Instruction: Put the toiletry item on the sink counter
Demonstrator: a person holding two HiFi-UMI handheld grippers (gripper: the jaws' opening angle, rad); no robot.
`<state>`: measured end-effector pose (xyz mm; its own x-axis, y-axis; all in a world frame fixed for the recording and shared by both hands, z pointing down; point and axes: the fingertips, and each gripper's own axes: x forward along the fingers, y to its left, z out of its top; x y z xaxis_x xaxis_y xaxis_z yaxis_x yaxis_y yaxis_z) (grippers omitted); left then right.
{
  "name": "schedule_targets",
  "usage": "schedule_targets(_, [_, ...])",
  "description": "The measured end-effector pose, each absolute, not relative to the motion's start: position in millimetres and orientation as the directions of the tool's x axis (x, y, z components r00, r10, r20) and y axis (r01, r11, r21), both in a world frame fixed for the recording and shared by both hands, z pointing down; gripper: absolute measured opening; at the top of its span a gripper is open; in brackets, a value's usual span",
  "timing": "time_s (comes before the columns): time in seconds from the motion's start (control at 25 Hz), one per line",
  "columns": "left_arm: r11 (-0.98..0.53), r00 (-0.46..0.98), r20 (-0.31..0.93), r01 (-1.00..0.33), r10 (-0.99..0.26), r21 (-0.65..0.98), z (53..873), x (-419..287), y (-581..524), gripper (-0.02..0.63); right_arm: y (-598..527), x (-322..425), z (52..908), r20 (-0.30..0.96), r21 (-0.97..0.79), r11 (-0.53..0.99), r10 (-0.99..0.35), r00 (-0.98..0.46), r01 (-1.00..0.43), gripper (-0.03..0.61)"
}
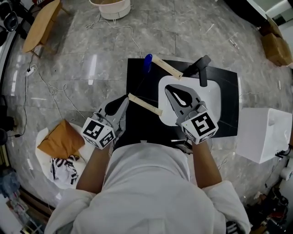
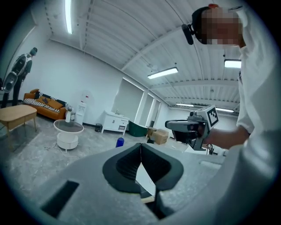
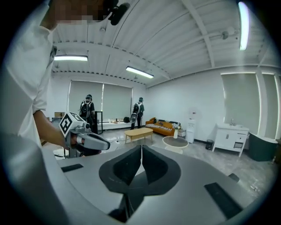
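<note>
A small blue toiletry bottle (image 1: 148, 62) stands at the far left corner of the black sink counter (image 1: 227, 100), and it also shows in the left gripper view (image 2: 120, 142). The counter holds a white basin (image 1: 211, 98) and a black faucet (image 1: 201, 68). My left gripper (image 1: 122, 104) hovers over the counter's left edge, shut and empty (image 2: 140, 147). Over the basin, my right gripper (image 1: 174, 93) is shut with nothing in it (image 3: 141, 151). Two pale wooden strips (image 1: 167, 67) (image 1: 145, 104) lie across the counter's left side.
A white box (image 1: 263, 133) stands right of the counter. On the left, a brown bag (image 1: 62, 139) and patterned cloth sit on a white stool. A round white table (image 1: 112, 7), a wooden table (image 1: 41, 23) and cables (image 1: 50, 89) are farther off.
</note>
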<state>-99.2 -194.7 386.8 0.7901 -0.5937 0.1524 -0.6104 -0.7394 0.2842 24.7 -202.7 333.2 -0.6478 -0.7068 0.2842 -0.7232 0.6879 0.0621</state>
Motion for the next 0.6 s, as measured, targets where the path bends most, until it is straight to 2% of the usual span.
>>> schedule_targets(0.4, [-0.683, 0.707, 0.131, -0.706, -0.695, 0.191, 339, -107, -198, 0.015, -181, 95, 277, 0.099, 0.105, 0.486, -0.873, -0.477, -0.868, 0.015])
schedule_targets(0.6, [-0.653, 0.666, 0.081, -0.744, -0.741, 0.145, 317, -109, -195, 0.016, -166, 123, 274, 0.063, 0.084, 0.404, -0.915, -0.400, -0.911, 0.015])
